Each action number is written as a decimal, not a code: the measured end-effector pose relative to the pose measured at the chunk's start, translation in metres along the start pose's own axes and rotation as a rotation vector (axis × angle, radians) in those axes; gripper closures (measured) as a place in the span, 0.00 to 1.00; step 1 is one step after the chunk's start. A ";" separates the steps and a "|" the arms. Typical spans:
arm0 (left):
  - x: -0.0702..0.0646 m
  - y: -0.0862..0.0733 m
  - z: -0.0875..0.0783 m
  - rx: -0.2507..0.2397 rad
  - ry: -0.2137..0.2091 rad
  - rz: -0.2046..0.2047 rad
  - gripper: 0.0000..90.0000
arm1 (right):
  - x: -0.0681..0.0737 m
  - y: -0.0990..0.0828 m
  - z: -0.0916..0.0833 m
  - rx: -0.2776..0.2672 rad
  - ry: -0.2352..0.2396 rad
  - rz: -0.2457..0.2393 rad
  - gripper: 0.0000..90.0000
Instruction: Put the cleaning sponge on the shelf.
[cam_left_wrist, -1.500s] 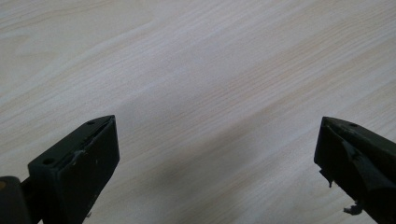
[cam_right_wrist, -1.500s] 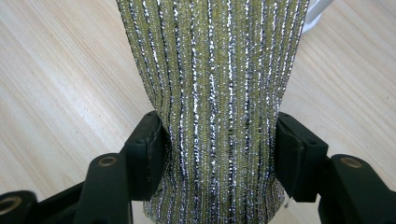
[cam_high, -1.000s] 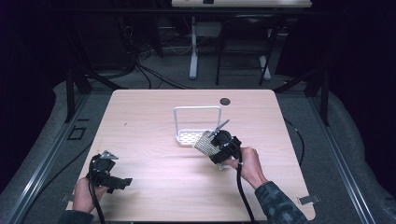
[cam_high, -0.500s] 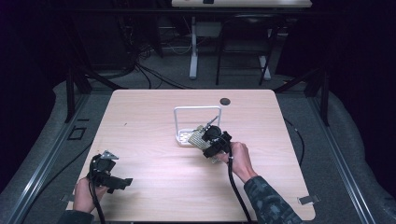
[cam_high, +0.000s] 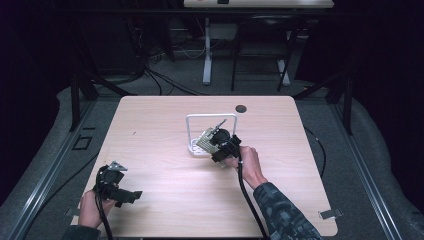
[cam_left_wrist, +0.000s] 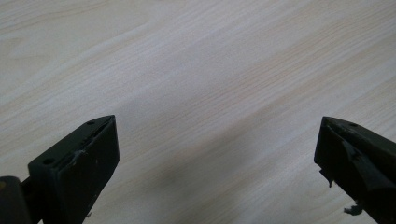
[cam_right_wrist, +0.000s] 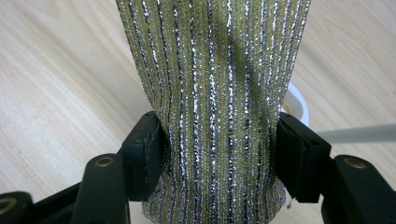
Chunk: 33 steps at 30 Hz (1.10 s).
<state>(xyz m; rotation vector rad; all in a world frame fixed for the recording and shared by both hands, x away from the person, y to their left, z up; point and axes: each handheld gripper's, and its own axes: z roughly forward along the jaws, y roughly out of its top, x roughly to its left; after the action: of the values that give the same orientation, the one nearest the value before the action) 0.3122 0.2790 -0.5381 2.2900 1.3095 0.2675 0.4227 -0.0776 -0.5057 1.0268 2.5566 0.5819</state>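
Observation:
A scouring sponge (cam_high: 205, 140) in a gold and silver striped mesh is pinched across its width by my right gripper (cam_high: 212, 146), which is shut on it. In the right gripper view the sponge (cam_right_wrist: 215, 70) bulges out above the pads (cam_right_wrist: 148, 154) and hides most of what lies ahead. It hangs over the front of a white wire rack (cam_high: 210, 117) in the middle of the table. A piece of the rack's rim (cam_right_wrist: 297, 105) shows just behind the sponge. My left gripper (cam_high: 133, 195) rests near the table's front left corner. Its jaws stand wide apart over bare wood (cam_left_wrist: 210, 93).
A small black round grommet (cam_high: 241, 108) sits near the table's far edge, behind the rack. The wooden table (cam_high: 150, 125) has bare wood left of the rack. Beyond it are floor cables and another table's white leg (cam_high: 206, 55).
My right gripper has carried the sponge leftward and slightly away from the person, up to the white rack. The left gripper has stayed put.

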 end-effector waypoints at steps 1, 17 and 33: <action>0.000 0.000 0.000 0.000 0.000 0.000 0.00 | 0.000 0.000 0.000 0.000 0.000 0.000 0.43; -0.001 0.000 0.001 0.000 -0.005 0.007 0.00 | 0.002 0.008 0.025 -0.054 -0.042 0.025 0.40; -0.002 0.000 0.001 0.009 -0.008 0.009 0.00 | 0.002 0.011 0.043 -0.040 -0.123 0.051 0.30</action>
<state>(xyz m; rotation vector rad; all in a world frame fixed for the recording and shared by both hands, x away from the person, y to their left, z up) 0.3121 0.2770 -0.5390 2.3024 1.2990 0.2562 0.4464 -0.0587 -0.5376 1.0822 2.4093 0.5635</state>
